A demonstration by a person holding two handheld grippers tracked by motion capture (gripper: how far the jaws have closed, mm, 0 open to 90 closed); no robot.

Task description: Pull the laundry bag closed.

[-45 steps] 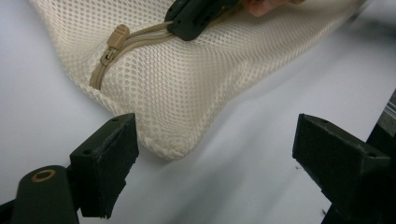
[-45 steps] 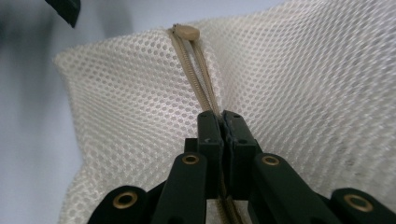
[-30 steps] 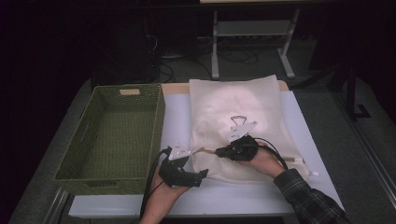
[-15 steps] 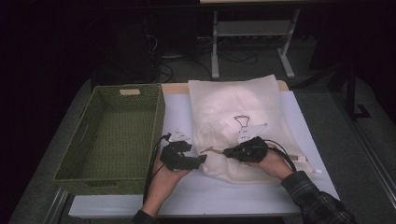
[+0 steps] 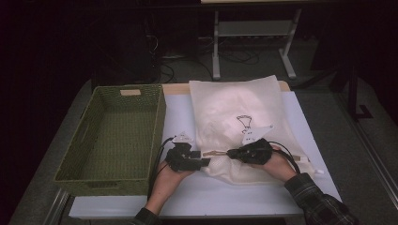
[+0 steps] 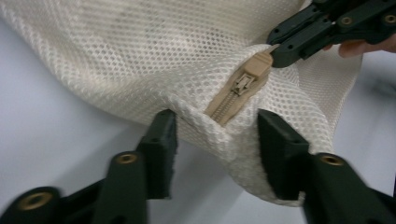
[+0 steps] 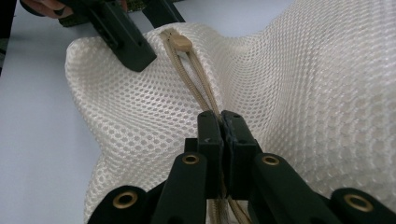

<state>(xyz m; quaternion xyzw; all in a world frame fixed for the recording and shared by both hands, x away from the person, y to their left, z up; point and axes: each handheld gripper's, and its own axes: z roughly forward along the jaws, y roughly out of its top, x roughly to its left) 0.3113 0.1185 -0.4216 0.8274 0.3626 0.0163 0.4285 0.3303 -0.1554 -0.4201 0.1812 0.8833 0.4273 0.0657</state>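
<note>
Change: left gripper (image 6: 212, 140) slid rightward onto the bag corner, jaws closing around it, pads not yet pressing.
Right gripper (image 7: 221, 128): clamped on zipper pull (image 6: 261, 63).
Mesh laundry bag (image 5: 234, 112): centre-right of table.
Meaning: bracing for unzipping, likely.

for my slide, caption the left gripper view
Left gripper closing around mesh bag corner by its zipper

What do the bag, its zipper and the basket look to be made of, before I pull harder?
Bag: cream synthetic mesh, probably polyester; honeycomb holes, soft folds, matte. Zipper: tan, fine teeth, likely plastic or nylon; the slider looks like dull metal, though I can't be sure. Basket: olive-green woven strands, paper cord or wicker by its look, with stiff upright walls.
</note>
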